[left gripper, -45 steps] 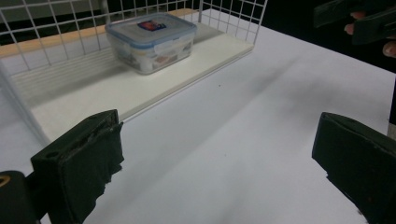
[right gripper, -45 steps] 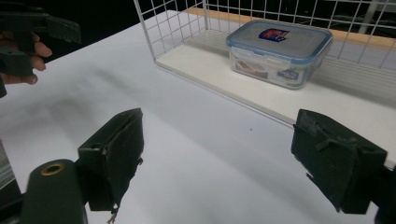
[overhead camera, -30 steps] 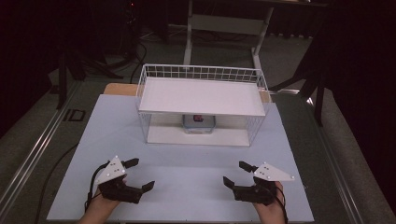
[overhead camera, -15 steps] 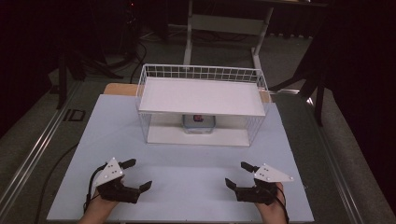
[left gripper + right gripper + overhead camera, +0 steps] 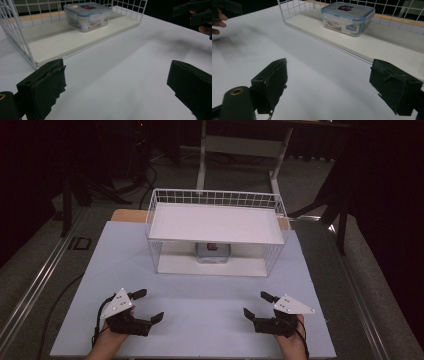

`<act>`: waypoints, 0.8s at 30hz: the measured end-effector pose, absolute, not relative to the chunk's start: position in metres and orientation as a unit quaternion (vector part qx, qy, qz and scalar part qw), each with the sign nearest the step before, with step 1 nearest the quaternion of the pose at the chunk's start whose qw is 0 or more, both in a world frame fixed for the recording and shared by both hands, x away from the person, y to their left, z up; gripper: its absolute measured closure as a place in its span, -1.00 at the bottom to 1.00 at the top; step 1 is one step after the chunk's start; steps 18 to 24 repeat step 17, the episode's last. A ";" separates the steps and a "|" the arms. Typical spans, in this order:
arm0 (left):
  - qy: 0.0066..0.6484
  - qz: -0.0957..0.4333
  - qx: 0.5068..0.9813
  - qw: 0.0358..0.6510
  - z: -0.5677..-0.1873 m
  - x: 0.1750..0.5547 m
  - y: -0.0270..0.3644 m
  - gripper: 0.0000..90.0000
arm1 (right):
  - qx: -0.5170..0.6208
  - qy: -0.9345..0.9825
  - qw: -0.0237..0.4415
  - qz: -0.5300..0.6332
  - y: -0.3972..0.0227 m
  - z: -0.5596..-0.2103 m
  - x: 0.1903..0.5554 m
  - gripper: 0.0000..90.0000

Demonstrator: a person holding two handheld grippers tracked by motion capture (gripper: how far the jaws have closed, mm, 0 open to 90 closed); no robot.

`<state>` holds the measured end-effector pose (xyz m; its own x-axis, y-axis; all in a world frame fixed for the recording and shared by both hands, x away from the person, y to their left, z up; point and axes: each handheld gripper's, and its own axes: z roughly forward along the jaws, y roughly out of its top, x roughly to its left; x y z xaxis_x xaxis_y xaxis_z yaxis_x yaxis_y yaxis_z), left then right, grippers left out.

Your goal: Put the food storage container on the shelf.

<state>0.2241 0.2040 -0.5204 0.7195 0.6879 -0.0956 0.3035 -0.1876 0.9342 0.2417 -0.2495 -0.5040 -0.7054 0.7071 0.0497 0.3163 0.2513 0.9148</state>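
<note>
The table (image 5: pixel 200 320) carries a pale sheet with a white wire rack (image 5: pixel 216 237) standing at its far middle; the rack has a flat top shelf and a white base board (image 5: pixel 62 42), open on the side facing the person. On that base board, under the shelf and toward the back centre, sits a clear plastic container (image 5: pixel 213 252) with a blue-rimmed clip lid (image 5: pixel 348 10) and a small red label on top; it stands upright, lid on, touching nothing but the board. Near the table's front edge, well apart from the rack, the left gripper (image 5: pixel 146 306) and the right gripper (image 5: pixel 256 304) are held low over the sheet, one at each side, both angled inward toward the middle. Jaws of both are spread wide and hold nothing; in the gripper views the black pads (image 5: pixel 47 82) show with bare sheet between them. Judgement: the work looks barely begun, likely a matter of getting the container out of the rack, though that is a guess. Nothing is grasped, nothing touched, container in its place inside the rack. All left: reach in under the shelf, close on the container, draw it out through the open front without catching the wire sides or the shelf above.
</note>
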 end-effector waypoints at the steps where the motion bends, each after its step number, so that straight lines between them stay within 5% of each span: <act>1: 0.332 0.178 0.749 0.546 -0.521 0.224 0.204 -0.93 | 0.335 0.766 0.188 0.514 -0.249 -0.505 0.242 -0.67; 24: 0.348 0.197 0.722 0.565 -0.523 0.225 0.214 -0.93 | 0.347 0.748 0.183 0.535 -0.257 -0.505 0.248 -0.67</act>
